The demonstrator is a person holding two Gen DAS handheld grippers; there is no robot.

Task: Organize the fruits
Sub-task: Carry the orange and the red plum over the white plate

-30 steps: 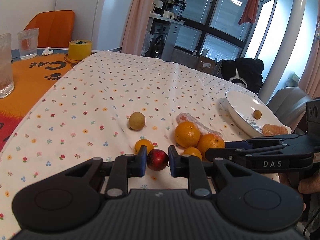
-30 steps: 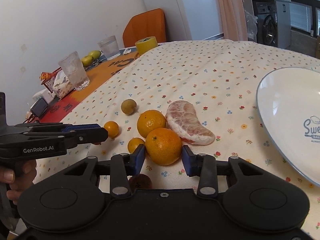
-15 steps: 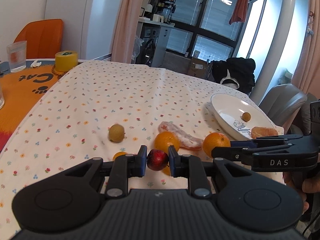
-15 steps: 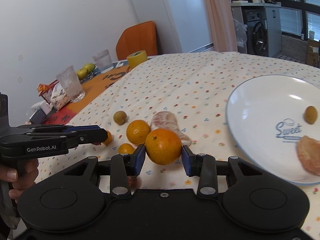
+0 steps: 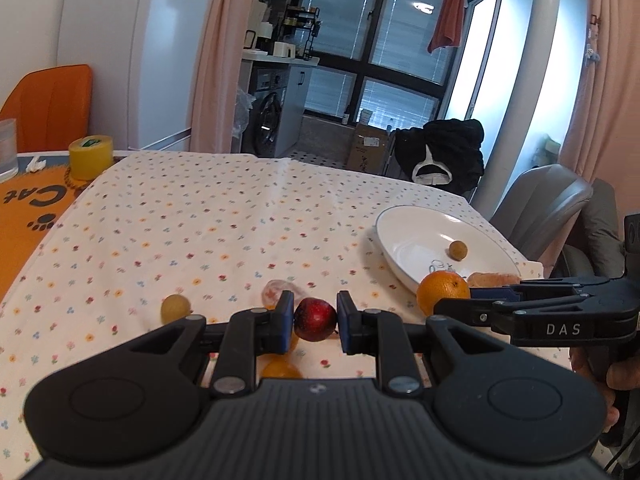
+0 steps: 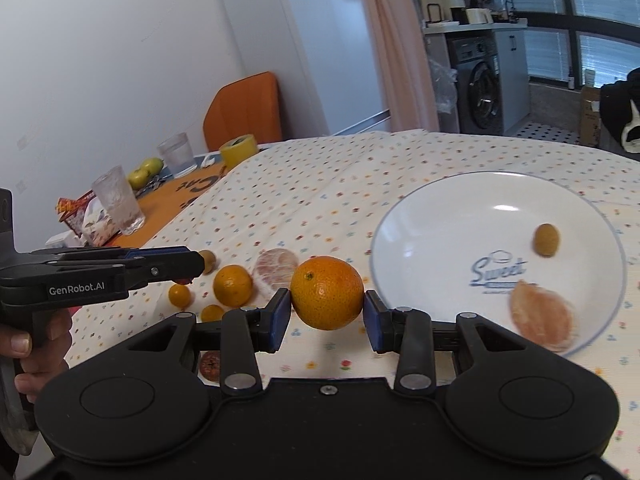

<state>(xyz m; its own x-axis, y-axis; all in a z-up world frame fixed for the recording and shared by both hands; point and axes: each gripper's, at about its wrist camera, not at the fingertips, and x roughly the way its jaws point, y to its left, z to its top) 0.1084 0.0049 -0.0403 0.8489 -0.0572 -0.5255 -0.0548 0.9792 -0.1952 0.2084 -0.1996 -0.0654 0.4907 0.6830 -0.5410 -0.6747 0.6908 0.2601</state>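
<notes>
Floral tablecloth [image 5: 200,220] over a dining table, kitchen and washing machine far behind. Both my grippers have lifted off the cloth since a second ago and swung toward the white plate [image 6: 440,216] on the right. My left gripper [image 5: 316,320] is clamped on a small red fruit [image 5: 315,319], carried in the air. My right gripper [image 6: 326,304] is clamped on a big orange [image 6: 327,292], now raised just left of the plate rim, no longer down in the fruit pile. Plate already holds a small brown round fruit [image 6: 546,239] and a peeled citrus piece [image 6: 542,320]. Left on the cloth, near left: another orange [image 6: 233,285], two small oranges [image 6: 179,295], a peeled segment [image 6: 277,262], one brown fruit [image 5: 175,308]. My read: pick step done for both, drop onto plate comes next; roughly half the fruit remains to be moved.

Readable text: "Sweet" on the plate, "GenRobot.AI" on the left gripper's side, "DAS" on the right gripper's side, "Cat" on the orange mat [image 5: 36,200].
</notes>
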